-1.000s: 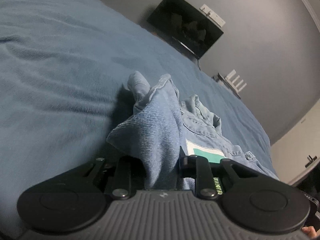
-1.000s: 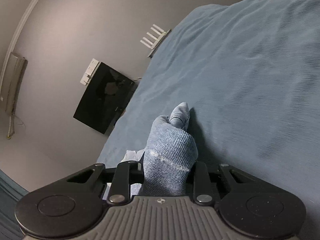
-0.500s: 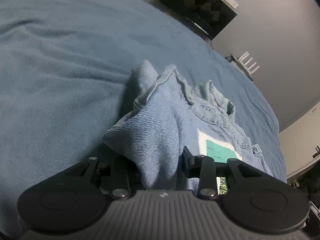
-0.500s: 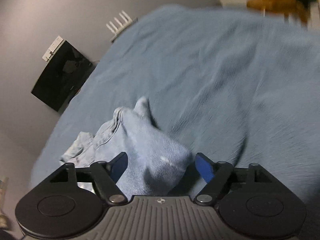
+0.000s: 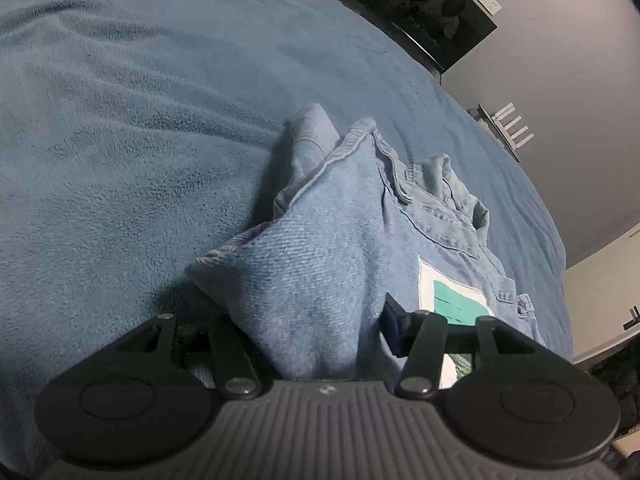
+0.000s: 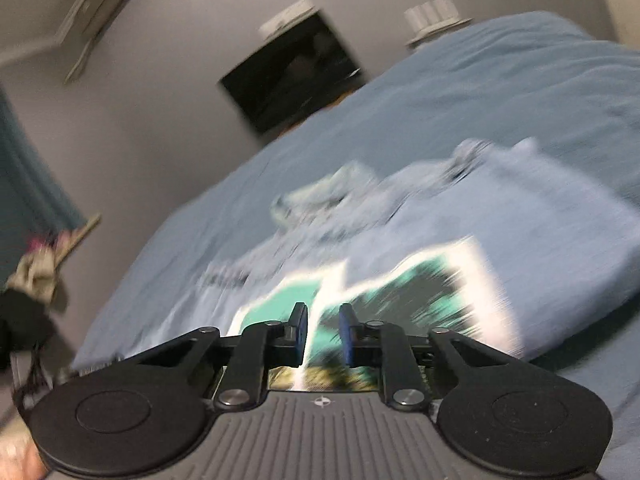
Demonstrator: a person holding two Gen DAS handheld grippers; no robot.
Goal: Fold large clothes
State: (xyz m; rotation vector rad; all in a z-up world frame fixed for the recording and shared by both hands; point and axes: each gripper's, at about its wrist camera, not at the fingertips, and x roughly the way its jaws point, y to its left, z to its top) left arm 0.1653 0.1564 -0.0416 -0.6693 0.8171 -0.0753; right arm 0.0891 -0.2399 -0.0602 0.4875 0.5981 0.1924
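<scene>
low wrist views, shared bed [image 5: 120, 160], television [image 6: 292, 72]

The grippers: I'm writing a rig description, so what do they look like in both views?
Both match. The left gripper and right gripper each have a grey ribbed body with a small round emblem, black round side discs, black linkage arms with silver bolts, and blue pads.

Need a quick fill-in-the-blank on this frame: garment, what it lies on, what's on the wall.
1. The garment between the left gripper's fingers is light blue ____.
2. It lies on a ____ blanket.
3. A printed patch on the garment is white and ____.
4. The dark screen hangs on the ____.

Missing words: denim; blue; teal; wall
</scene>
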